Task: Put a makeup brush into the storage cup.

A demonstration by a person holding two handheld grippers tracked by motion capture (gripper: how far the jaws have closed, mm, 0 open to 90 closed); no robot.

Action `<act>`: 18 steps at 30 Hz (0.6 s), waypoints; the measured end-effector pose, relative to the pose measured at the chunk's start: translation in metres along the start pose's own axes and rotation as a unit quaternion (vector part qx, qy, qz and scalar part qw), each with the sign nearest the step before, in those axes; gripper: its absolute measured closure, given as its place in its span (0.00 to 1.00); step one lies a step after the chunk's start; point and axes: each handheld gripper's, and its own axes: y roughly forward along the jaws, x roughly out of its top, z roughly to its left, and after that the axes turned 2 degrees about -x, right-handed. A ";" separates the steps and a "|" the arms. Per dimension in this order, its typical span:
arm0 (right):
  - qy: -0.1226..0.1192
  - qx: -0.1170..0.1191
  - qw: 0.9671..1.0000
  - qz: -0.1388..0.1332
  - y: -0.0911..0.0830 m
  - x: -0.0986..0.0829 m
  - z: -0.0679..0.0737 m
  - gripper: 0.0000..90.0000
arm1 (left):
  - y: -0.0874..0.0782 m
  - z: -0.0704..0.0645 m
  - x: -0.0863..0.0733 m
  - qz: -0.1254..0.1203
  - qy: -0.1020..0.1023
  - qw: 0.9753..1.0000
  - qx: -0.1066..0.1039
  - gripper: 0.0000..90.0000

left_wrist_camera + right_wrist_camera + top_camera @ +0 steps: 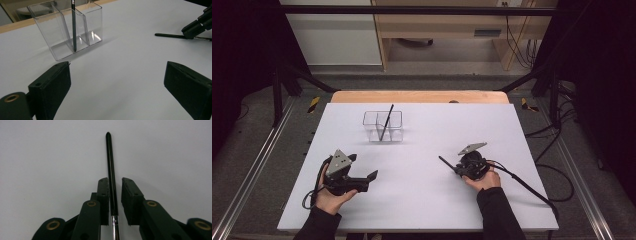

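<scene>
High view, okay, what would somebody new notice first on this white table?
Probably the clear two-compartment holder toward the far side of the white table, with one dark pen leaning in it. Next, the right gripper low on the near right, a second black pen lying between its jaws; a small gap shows on one side, so a grip is uncertain. The left gripper rests open at near left.

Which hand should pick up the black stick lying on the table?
Right. The right hand-held gripper already has the thin black brush handle between its jaws, not yet closed. The left hand-held gripper sits open, apart from it.
</scene>
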 end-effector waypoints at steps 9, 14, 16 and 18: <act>-0.004 -0.021 1.000 -0.015 -0.018 0.008 -0.005 0.71 | 0.000 0.001 0.000 0.000 -0.001 1.000 0.001 0.07; -0.020 -0.020 1.000 0.002 -0.019 0.017 -0.001 0.67 | -0.001 0.001 0.000 0.001 -0.001 1.000 0.001 0.07; -0.026 -0.018 0.999 0.018 -0.016 0.020 0.000 0.67 | -0.001 0.001 0.000 0.001 -0.001 1.000 0.001 0.07; -0.028 -0.018 0.999 0.035 -0.013 0.022 0.002 0.67 | -0.001 0.001 0.000 0.000 -0.001 1.000 0.001 0.07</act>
